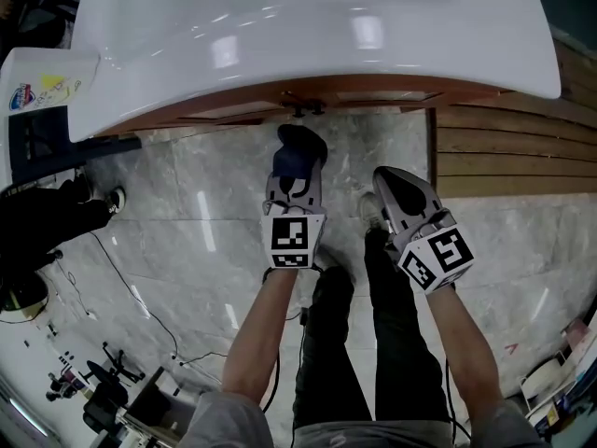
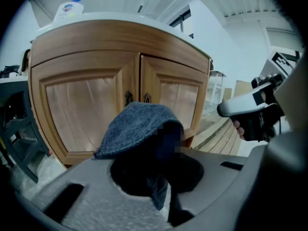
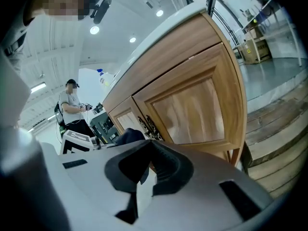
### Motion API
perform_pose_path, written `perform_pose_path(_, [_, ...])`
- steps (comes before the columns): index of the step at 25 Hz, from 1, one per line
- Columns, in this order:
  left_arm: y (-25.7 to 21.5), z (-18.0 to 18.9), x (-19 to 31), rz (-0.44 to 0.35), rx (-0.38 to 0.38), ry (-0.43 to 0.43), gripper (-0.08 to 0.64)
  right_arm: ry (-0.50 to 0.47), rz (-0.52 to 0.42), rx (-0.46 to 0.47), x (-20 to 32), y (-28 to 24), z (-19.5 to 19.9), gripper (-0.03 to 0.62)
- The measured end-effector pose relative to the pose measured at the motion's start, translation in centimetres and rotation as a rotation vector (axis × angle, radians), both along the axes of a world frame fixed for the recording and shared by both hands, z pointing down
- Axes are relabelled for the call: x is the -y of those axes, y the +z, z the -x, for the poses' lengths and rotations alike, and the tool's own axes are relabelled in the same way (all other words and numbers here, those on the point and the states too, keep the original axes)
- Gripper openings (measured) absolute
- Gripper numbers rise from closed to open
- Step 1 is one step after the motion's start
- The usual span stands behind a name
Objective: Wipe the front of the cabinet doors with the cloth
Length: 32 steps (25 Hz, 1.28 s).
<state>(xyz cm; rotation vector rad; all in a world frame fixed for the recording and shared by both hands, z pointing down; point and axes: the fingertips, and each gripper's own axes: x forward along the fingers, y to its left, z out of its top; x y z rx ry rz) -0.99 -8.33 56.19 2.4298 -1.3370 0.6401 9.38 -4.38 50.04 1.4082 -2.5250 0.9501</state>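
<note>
My left tongs (image 1: 297, 177) are clamped shut on the blue cloth (image 2: 137, 126), which bunches up over the tips in a rounded pad. That pad sits right in front of the two handles (image 2: 137, 98) where the cabinet (image 2: 115, 42) doors meet. I can't tell whether it touches the wood yet. My right tongs (image 1: 399, 192) are closed on nothing and hang to the right of the handles, near the right door (image 3: 192, 112).

To wipe well, I think I should press the fat part of the pad flat against the panel, not the hard tips. I would start high, just under the white counter (image 1: 448, 54), to the left of the handles on the left door (image 2: 79, 112). Then I would run overlapping strokes down, working outward from the handles, and do the same on the right door. The grip needs to be firm, since a loose cloth could drag out on the raised frame edges. The handles themselves could snag it, so I'd go round them gently. The right tongs are best held clear of the stroke.
</note>
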Motion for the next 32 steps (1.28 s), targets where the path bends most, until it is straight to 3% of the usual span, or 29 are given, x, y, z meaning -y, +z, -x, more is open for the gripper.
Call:
perform_pose_path(13, [-15.5, -1.2, -1.7, -0.081, -0.075, -0.033, 0.04, -0.04, -0.069, 0.02, 0.9, -10.1, 1.8, 0.011])
perform_pose_path(23, [-25.9, -0.9, -2.2, -0.123, -0.101, -0.075, 0.04, -0.085, -0.166, -0.035, 0.7, -19.3, 2.3, 0.009])
perform_pose_path(32, [-36.6, -1.4, -2.2, -0.236, -0.123, -0.053, 0.04, -0.102, -0.304, -0.062, 0.9, -30.2, 2.6, 0.009])
